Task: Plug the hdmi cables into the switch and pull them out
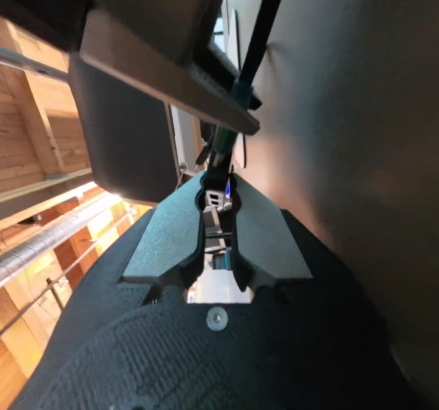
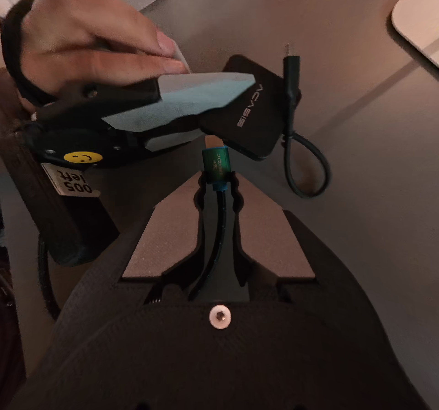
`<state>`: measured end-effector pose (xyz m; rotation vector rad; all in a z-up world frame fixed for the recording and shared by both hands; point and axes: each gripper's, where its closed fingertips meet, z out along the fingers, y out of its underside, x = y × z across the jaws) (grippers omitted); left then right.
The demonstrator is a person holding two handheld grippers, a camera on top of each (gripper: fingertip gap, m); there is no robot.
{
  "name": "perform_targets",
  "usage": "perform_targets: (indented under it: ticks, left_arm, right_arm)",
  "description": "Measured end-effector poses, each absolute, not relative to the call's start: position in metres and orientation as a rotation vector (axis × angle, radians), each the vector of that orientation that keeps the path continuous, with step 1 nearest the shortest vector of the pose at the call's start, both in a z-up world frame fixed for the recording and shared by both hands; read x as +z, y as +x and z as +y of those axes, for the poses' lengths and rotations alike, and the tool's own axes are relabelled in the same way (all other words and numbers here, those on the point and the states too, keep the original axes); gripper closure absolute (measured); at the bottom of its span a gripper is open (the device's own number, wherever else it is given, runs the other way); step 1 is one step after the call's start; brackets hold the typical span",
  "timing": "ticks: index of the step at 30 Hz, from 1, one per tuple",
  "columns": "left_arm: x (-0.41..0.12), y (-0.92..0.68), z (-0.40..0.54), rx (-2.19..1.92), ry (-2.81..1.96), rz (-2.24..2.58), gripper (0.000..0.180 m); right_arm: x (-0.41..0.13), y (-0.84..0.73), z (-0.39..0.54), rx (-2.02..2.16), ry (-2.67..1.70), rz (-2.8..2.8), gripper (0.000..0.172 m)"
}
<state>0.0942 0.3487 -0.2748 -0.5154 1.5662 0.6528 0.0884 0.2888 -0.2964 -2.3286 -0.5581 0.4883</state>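
So at this moment two things were gripped at once: the right gripper (image 2: 218, 180) was clamped on the green HDMI plug (image 2: 215, 164), with both pads pressed against the rear end of the plug's shell, and the black braided cable (image 2: 219, 227) was seen running back between the fingers toward the gripper body. The plug's metal tip (image 2: 212, 141) was pointed up at the lower edge of the black switch (image 2: 251, 109), right at it, though whether it was actually seated in a port couldn't be told from this angle. The switch itself was held off the brownish table (image 2: 356, 137) by the left gripper (image 2: 202, 111), pinched at its left edge between the teal-grey fingers (image 2: 190, 94), with a hand (image 2: 90, 40) wrapped around the handle. From the left wrist view the switch (image 1: 215, 188) was seen end-on between the narrow jaws, two silver ports facing the camera, and the green plug (image 1: 225, 142) was visible just past it under the right gripper's finger. A short black pigtail cable (image 2: 306, 161) was looped off the switch's right side, its small connector (image 2: 291, 59) sticking up. A pale rounded object (image 2: 418, 19) was sat at the table's far right corner
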Motion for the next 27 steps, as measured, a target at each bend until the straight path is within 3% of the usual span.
perform_targets:
  ticks: [14, 27]
  left_arm:
    - [-0.266, 0.099, 0.323, 0.767, -0.45, 1.591, 0.169]
    - [-0.254, 0.088, 0.335, 0.353, -0.675, 1.558, 0.169]
  right_arm:
    - [-0.295, 0.119, 0.291, 0.36, -2.375, -0.427, 0.154]
    - [-0.303, 0.121, 0.289, 0.231, -2.366, -0.583, 0.154]
